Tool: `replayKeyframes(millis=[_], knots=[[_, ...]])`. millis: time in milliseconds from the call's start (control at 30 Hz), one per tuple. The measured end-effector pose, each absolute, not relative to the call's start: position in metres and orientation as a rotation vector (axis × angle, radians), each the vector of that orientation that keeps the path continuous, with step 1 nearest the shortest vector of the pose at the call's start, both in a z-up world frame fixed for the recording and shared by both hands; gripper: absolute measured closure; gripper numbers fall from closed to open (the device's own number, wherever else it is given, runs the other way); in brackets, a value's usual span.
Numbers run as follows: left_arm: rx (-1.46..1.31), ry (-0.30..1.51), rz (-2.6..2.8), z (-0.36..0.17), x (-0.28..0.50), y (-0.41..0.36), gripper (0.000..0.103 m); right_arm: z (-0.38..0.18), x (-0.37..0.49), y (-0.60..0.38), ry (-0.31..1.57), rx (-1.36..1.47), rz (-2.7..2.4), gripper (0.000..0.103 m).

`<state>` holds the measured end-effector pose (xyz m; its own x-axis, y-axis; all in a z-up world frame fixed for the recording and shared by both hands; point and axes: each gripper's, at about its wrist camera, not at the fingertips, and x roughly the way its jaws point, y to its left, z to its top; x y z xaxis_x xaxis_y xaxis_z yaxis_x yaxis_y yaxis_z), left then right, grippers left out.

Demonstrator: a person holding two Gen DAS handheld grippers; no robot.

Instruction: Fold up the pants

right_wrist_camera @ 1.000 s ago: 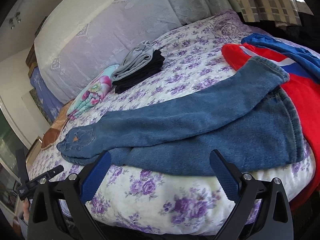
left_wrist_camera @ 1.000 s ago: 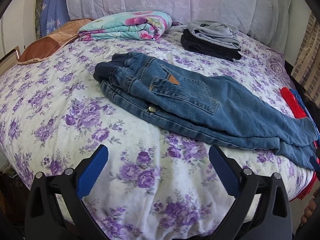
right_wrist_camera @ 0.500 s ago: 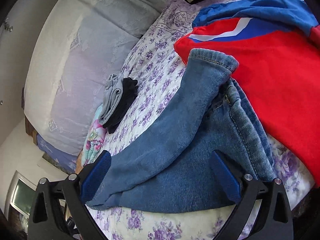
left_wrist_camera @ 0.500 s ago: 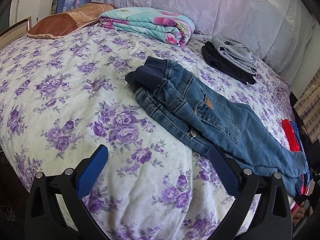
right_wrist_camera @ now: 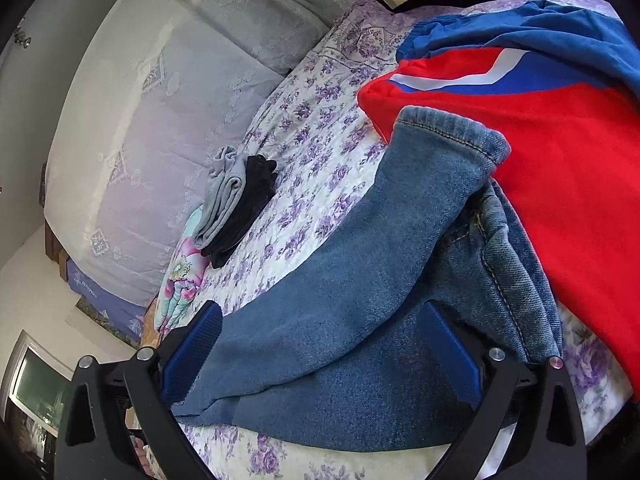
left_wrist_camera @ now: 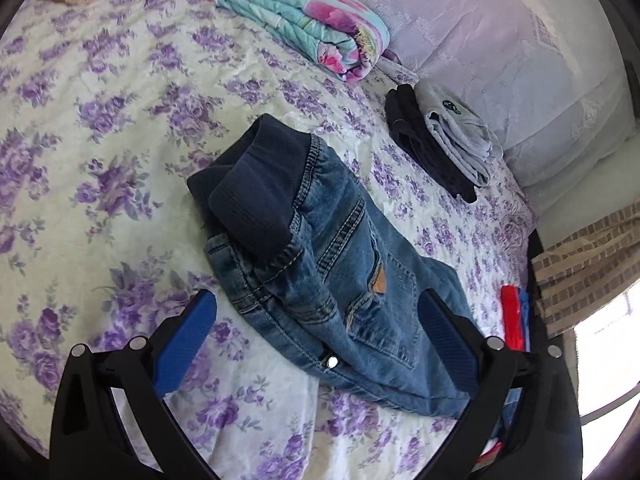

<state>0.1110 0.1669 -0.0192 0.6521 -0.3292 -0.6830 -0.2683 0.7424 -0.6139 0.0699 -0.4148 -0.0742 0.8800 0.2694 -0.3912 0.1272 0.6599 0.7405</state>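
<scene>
Jeans lying lengthwise on the bed, folded leg over leg, dark ribbed waistband toward the left side. Left gripper above the waist end, fingers spread wide, gripping nothing. Right gripper over the leg cuffs, fingers spread, straddling the denim without pinching. Cuffs resting against a red and blue garment. Folded grey and black clothes near the pillows.

Left view looks down at waistband, right near the cuffs — both share the jeans.
</scene>
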Motion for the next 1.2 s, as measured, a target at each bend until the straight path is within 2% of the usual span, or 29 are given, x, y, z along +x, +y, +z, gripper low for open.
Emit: replayKeyframes(millis=[133, 333, 600, 633, 667, 700, 733, 800, 867, 900, 933, 967, 1000, 1067, 1133, 1167, 1200], knots=[[-0.88, 0.87, -0.052, -0.021, 0.122, 0.178, 0.005, -0.071, 0.076, -0.418, 0.497, 0.863, 0.082, 0.003], [-0.804, 0.776, -0.002, 0.005, 0.113, 0.182, 0.005, -0.073, 0.084, -0.421, 0.497, 0.871, 0.064, 0.003], [-0.766, 0.837, -0.048, -0.009, 0.127, 0.17, 0.006, -0.076, 0.087, -0.417, 0.509, 0.831, 0.059, 0.003], [-0.753, 0.832, -0.045, -0.008, 0.128, 0.169, 0.009, -0.076, 0.087, -0.418, 0.508, 0.832, 0.058, 0.003], [-0.73, 0.822, -0.046, -0.004, 0.128, 0.168, 0.017, -0.076, 0.087, -0.418, 0.504, 0.829, 0.056, 0.003], [-0.7, 0.818, -0.04, -0.001, 0.128, 0.165, 0.04, -0.075, 0.088, -0.418, 0.495, 0.815, 0.054, 0.004], [-0.659, 0.815, -0.024, 0.003, 0.128, 0.163, 0.049, -0.073, 0.088, -0.417, 0.485, 0.794, 0.052, 0.006], [-0.635, 0.807, -0.03, 0.008, 0.129, 0.162, 0.052, -0.071, 0.091, -0.414, 0.487, 0.747, 0.044, 0.013], [-0.604, 0.826, -0.028, 0.009, 0.136, 0.159, 0.052, -0.074, 0.096, -0.414, 0.503, 0.734, 0.042, 0.016], [-0.579, 0.845, -0.027, 0.005, 0.142, 0.156, 0.045, -0.076, 0.097, -0.415, 0.51, 0.736, 0.038, 0.019], [-0.556, 0.865, -0.031, 0.001, 0.147, 0.152, 0.027, -0.079, 0.099, -0.416, 0.514, 0.738, 0.034, 0.024], [-0.555, 0.884, -0.018, -0.007, 0.153, 0.151, 0.023, -0.081, 0.1, -0.418, 0.514, 0.742, 0.029, 0.027], [-0.571, 0.892, 0.003, -0.015, 0.156, 0.15, 0.022, -0.082, 0.099, -0.42, 0.513, 0.746, 0.025, 0.035], [-0.552, 0.871, 0.026, -0.019, 0.155, 0.145, 0.024, -0.084, 0.098, -0.425, 0.511, 0.76, 0.031, 0.047], [-0.529, 0.842, 0.042, -0.014, 0.152, 0.143, 0.053, -0.087, 0.098, -0.431, 0.516, 0.78, 0.048, 0.072], [-0.537, 0.831, 0.045, -0.01, 0.15, 0.144, 0.059, -0.088, 0.098, -0.435, 0.514, 0.804, 0.062, 0.078], [-0.551, 0.815, 0.043, -0.005, 0.148, 0.147, 0.077, -0.088, 0.096, -0.436, 0.51, 0.816, 0.067, 0.088]])
